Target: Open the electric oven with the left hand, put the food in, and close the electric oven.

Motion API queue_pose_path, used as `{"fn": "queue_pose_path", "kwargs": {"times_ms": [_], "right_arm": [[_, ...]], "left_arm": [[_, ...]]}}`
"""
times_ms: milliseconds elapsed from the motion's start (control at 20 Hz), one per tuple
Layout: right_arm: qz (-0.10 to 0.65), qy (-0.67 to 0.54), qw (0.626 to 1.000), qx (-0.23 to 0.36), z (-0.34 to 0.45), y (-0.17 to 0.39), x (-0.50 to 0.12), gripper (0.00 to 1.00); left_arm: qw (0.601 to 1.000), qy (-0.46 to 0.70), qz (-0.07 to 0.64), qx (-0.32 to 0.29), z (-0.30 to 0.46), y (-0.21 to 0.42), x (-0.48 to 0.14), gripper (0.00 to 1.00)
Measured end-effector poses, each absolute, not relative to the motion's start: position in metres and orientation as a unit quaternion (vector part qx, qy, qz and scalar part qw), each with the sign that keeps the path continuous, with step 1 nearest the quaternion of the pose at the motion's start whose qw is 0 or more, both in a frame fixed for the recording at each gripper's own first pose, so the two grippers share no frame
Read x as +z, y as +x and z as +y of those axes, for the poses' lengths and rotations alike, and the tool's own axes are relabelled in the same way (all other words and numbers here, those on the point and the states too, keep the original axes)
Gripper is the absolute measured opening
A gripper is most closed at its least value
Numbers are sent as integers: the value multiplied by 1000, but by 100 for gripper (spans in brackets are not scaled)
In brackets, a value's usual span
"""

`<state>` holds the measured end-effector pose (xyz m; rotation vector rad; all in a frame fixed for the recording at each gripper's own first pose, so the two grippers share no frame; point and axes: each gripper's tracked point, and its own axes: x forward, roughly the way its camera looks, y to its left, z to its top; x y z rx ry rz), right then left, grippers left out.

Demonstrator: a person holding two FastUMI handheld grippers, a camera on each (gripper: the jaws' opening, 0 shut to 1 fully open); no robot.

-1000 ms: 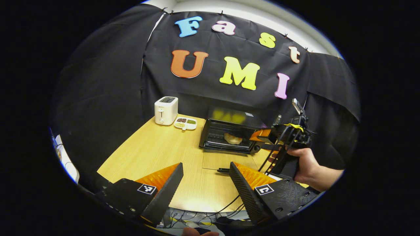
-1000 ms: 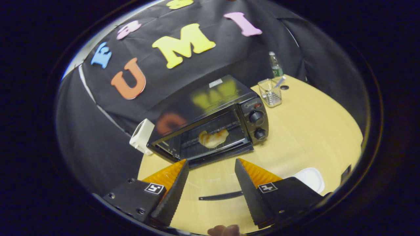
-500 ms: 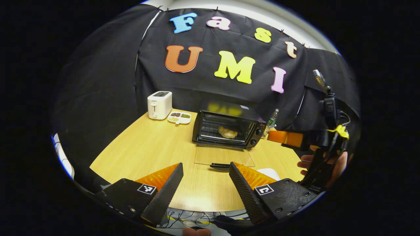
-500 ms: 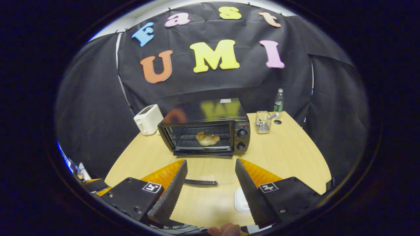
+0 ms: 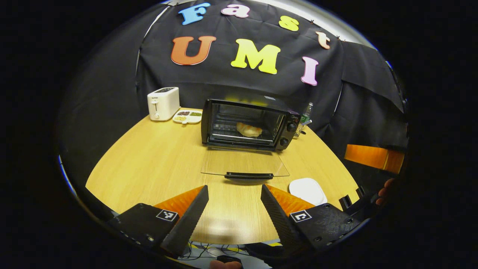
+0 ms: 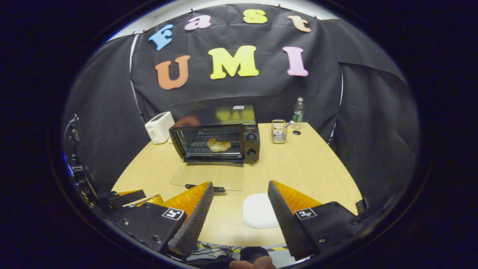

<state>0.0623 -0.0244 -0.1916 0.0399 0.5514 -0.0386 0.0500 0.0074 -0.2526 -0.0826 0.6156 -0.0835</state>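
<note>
The black electric oven (image 5: 248,123) (image 6: 218,136) stands at the back of the wooden table with its glass door (image 5: 244,168) (image 6: 209,177) folded down flat. A pale bread roll (image 5: 249,129) (image 6: 219,145) lies on the rack inside. My left gripper (image 5: 233,213) is open and empty, hovering over the table's near edge, just short of the door's handle (image 5: 249,175). My right gripper (image 6: 239,216) is also open and empty, above a white plate (image 6: 259,211) (image 5: 307,191). The right gripper's finger (image 5: 373,157) shows at the right edge of the left gripper view.
A white toaster (image 5: 163,103) (image 6: 159,127) and a divided snack dish (image 5: 188,116) sit at the back left. A glass holder (image 6: 278,131) and a green-labelled bottle (image 6: 298,110) stand right of the oven. Cables hang below the table's (image 5: 149,157) near edge.
Both grippers have drawn back from the oven toward the table's near edge. The right gripper moved from near the oven mouth out to the right. The roll stays inside.
</note>
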Motion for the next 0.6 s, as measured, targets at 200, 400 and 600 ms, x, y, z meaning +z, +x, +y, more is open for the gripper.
{"fn": "queue_pose_path", "kwargs": {"times_ms": [200, 400, 600], "right_arm": [[265, -2, 963, -44, -44, 56, -185, 92], [272, -4, 960, -63, -66, 49, -190, 93], [288, 15, 953, -98, -93, 47, -199, 93]], "left_arm": [[942, -47, 329, -46, -12, 71, -297, 93], [928, -42, 367, -44, -27, 85, -342, 94], [921, -31, 386, -37, -32, 103, -367, 94]]}}
